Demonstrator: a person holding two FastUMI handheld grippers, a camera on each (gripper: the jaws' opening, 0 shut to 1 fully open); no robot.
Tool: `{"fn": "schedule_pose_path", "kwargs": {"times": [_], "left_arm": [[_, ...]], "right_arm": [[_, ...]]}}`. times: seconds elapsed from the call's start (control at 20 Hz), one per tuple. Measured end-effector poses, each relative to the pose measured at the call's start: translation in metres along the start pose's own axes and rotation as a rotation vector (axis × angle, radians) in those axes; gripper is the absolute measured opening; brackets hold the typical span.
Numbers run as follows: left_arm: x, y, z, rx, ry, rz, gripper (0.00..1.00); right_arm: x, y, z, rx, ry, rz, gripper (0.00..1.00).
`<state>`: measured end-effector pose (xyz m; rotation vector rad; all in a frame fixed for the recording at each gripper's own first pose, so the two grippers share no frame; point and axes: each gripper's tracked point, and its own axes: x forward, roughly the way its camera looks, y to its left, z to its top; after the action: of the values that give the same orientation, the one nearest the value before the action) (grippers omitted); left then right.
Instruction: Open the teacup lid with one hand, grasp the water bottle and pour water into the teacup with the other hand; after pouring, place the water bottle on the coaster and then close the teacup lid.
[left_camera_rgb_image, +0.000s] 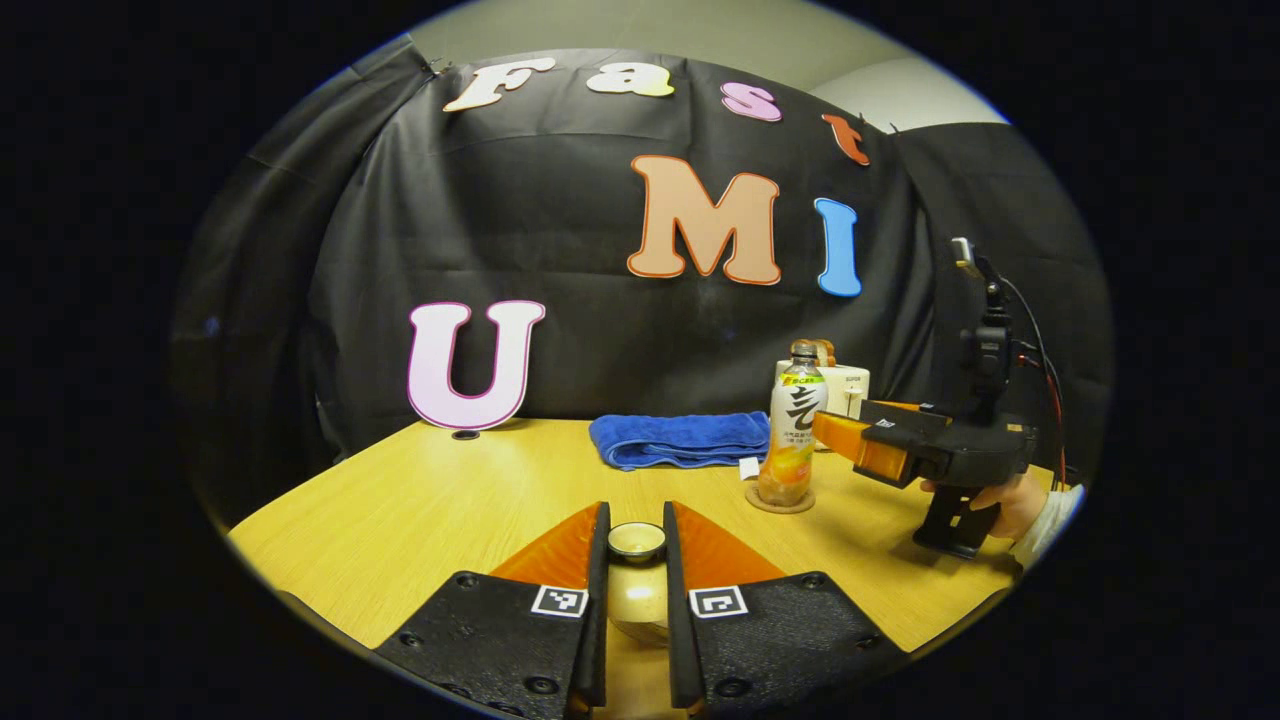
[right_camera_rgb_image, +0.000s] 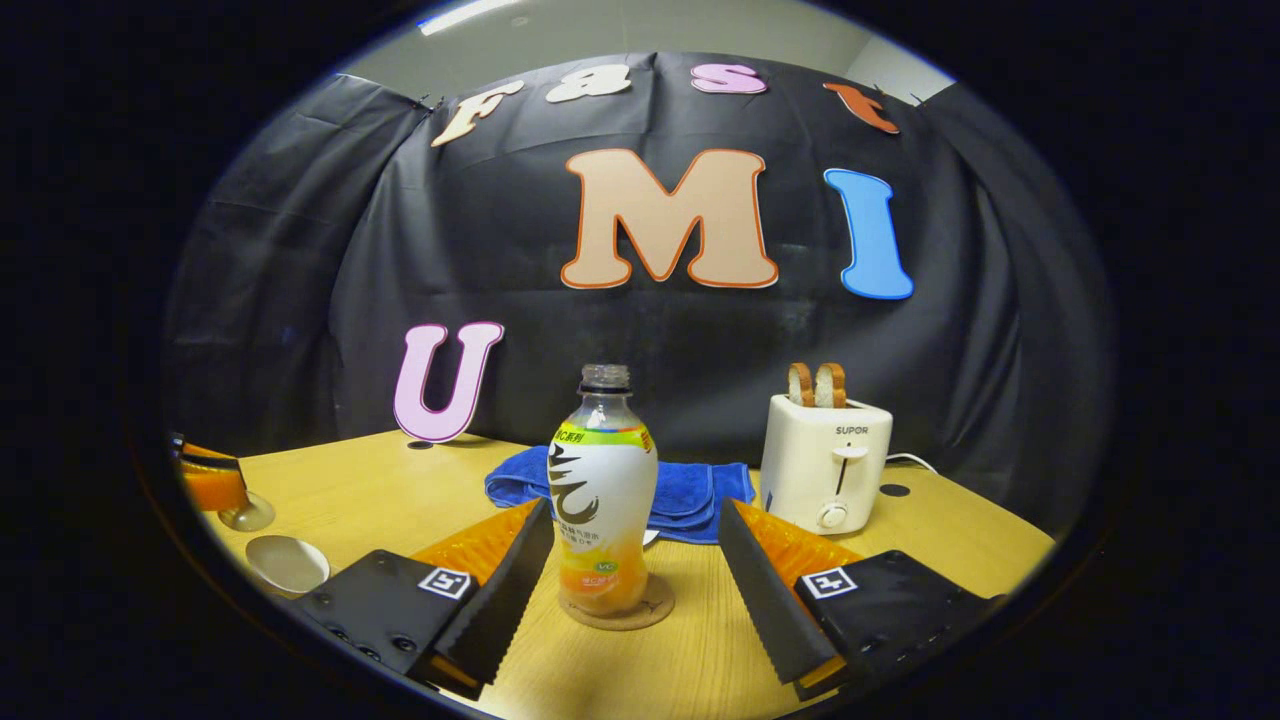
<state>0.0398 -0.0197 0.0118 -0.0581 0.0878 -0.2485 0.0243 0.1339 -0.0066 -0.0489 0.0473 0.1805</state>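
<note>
Standing on its coaster (right_camera_rgb_image: 622, 610) at lower centre of the right gripper view, the water bottle (right_camera_rgb_image: 603, 500) lies between the right gripper's (right_camera_rgb_image: 640, 580) spread, non-touching fingers. Low in the left gripper view, the left gripper (left_camera_rgb_image: 636, 560) pinches the teacup lid's knob (left_camera_rgb_image: 636, 541) above the table (left_camera_rgb_image: 420, 510).

Staged recording booth: black cloth backdrop (right_camera_rgb_image: 300, 250), wooden table (right_camera_rgb_image: 380, 490), toaster (right_camera_rgb_image: 825, 465).
</note>
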Motion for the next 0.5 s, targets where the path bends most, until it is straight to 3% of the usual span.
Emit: {"fn": "schedule_pose_path", "kwargs": {"times": [0.5], "left_arm": [[0.019,-0.018,-0.023,0.005,0.047,-0.027,0.23]], "right_arm": [[-0.051,-0.019,0.029,0.031,-0.073,-0.016,1.00]]}}
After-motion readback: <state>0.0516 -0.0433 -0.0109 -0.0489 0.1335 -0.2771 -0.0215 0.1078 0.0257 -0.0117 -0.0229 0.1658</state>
